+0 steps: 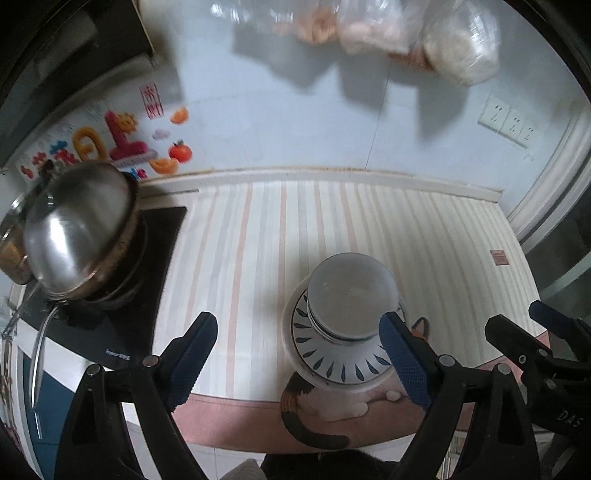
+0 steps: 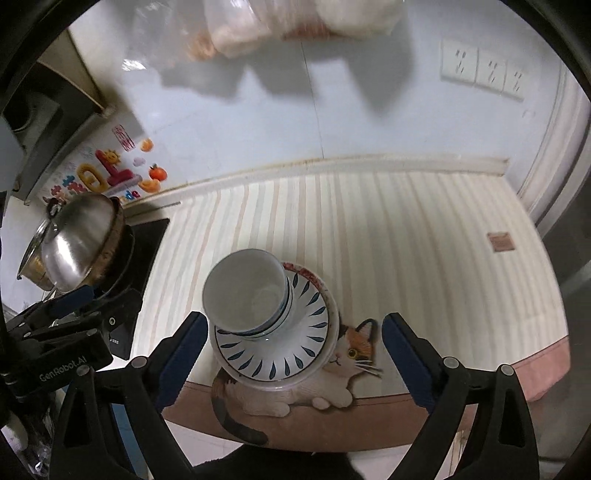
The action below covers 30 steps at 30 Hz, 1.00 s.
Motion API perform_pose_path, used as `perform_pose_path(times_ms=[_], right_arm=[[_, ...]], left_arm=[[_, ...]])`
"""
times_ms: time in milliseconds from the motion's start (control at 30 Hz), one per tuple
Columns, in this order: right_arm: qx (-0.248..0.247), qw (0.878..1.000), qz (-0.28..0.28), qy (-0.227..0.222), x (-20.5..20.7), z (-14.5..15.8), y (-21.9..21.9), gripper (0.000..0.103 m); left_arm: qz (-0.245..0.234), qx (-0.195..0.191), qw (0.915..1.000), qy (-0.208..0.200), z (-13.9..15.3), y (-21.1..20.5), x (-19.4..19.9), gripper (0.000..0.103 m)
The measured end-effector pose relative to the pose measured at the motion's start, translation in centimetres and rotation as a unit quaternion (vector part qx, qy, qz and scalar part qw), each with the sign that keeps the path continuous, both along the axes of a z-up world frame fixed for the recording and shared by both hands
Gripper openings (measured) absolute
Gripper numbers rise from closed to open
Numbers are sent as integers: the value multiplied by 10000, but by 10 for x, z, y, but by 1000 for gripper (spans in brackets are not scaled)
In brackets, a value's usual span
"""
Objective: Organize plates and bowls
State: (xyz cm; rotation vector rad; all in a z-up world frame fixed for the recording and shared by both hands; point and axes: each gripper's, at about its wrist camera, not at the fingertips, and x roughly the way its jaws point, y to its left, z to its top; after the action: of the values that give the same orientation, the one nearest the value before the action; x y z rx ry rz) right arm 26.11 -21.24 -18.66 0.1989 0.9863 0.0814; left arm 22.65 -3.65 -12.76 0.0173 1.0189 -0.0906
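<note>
A white bowl (image 1: 351,291) (image 2: 245,290) stands stacked on a white plate with blue leaf marks (image 1: 332,354) (image 2: 295,339), near the front edge of the striped mat. More dishes lie under them; a red-patterned rim (image 2: 314,277) shows behind. My left gripper (image 1: 299,360) is open and empty, its right finger beside the stack. My right gripper (image 2: 295,360) is open and empty, its fingers either side of the stack and slightly in front of it. The right gripper also shows in the left wrist view (image 1: 532,332), the left gripper in the right wrist view (image 2: 74,306).
A steel pot lid (image 1: 77,229) (image 2: 77,243) leans on a pan on the black cooktop (image 1: 155,258) at the left. The striped mat (image 1: 424,236) (image 2: 424,236) has a cat picture (image 2: 351,354) at its front. Plastic bags (image 1: 424,29) hang on the wall behind.
</note>
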Motion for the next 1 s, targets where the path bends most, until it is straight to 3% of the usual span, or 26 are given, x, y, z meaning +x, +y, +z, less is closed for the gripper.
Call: perform_pose_path(times_ms=[233, 533, 1000], right_arm=[[-31, 9988, 171, -467, -65, 44, 2, 98], [-19, 9965, 324, -767, -159, 75, 0, 98], [-386, 9907, 38, -1305, -269, 119, 7, 98]], left_arm=[[173, 51, 9990, -398, 33, 2, -65, 90], [441, 170, 9965, -693, 62, 6, -157, 90], [351, 44, 9943, -1003, 90, 15, -231, 90]])
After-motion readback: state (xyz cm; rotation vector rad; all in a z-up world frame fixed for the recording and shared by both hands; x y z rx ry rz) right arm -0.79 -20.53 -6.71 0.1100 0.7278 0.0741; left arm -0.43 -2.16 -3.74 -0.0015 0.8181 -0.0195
